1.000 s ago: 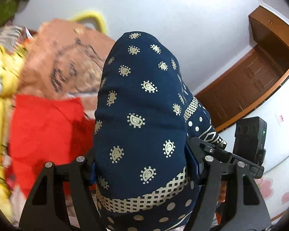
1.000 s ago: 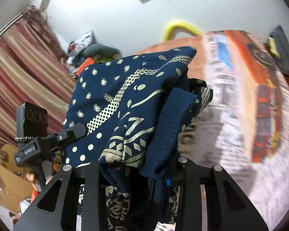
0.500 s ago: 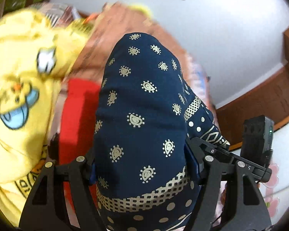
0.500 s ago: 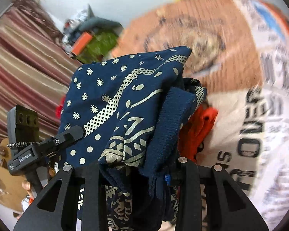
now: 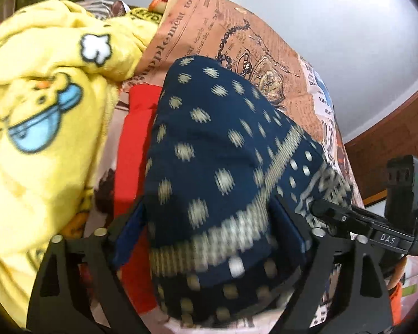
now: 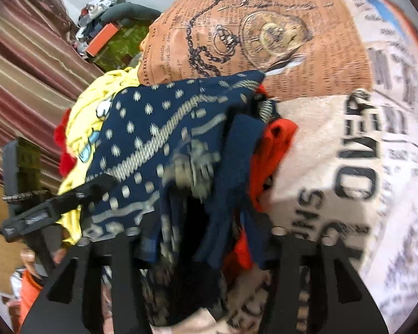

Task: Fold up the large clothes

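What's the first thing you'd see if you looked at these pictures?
The navy cloth with pale dots fills the middle of both views, bunched between the fingers of the left gripper and right gripper. Next comes the bright yellow cartoon blanket heaped on the left, with a red cloth beside it. Under everything lies a bedsheet printed like a newspaper.

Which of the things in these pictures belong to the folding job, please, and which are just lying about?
Part of the job:
- navy patterned garment, clamped in both grippers
- left gripper
- right gripper

Lying about:
- yellow cartoon-print garment
- red garment
- newspaper-print bedsheet
- striped curtain
- green item with an orange box on it
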Motion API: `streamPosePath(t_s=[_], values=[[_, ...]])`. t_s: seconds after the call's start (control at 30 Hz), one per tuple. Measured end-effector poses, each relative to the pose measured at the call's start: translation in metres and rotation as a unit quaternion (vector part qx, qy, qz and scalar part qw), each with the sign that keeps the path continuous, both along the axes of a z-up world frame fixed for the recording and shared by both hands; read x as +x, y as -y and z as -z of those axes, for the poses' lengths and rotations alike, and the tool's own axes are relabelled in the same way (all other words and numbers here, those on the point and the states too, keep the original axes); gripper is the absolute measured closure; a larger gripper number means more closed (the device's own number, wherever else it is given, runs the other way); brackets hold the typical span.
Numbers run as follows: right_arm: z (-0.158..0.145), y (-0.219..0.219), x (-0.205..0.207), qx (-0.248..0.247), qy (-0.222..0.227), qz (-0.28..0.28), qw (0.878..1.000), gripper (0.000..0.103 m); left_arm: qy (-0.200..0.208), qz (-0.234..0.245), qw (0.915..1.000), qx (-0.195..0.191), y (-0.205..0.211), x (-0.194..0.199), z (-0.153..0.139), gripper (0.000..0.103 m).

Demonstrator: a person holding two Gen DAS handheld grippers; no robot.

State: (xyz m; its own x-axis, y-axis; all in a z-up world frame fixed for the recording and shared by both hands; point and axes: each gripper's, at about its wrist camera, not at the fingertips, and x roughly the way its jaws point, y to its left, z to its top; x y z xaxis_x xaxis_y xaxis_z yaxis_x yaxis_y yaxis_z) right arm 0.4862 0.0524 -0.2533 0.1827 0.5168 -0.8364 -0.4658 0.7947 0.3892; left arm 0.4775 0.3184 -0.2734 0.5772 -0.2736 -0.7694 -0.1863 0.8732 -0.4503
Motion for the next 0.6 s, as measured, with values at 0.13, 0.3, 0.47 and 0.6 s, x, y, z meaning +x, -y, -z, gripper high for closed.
streamPosePath(t_s=[0.13,0.3,0.47,0.6], values=[[-0.002,0.006,-0.021,-0.044,0.026,-0.007,0.999,0.038,0.004,0.007,0.9997,0.025,0.013,-0.029,-0.010,0.011],[-0.007,0.024,-0.047,-0.055,0.032,-0.009,0.998,0.037,-0.010,0.007,0.9986,0.051,0.026,-0.066,-0.012,0.007],[-0.029,0.042,-0.067,-0.043,0.035,0.007,0.998,0.037,-0.040,0.021,0.9903,0.131,0.047,-0.098,-0.013,0.007],[-0.054,0.046,-0.088,-0.042,0.065,0.002,0.997,0.037,-0.025,0.022,0.9892,0.143,0.056,-0.125,-0.034,0.007]])
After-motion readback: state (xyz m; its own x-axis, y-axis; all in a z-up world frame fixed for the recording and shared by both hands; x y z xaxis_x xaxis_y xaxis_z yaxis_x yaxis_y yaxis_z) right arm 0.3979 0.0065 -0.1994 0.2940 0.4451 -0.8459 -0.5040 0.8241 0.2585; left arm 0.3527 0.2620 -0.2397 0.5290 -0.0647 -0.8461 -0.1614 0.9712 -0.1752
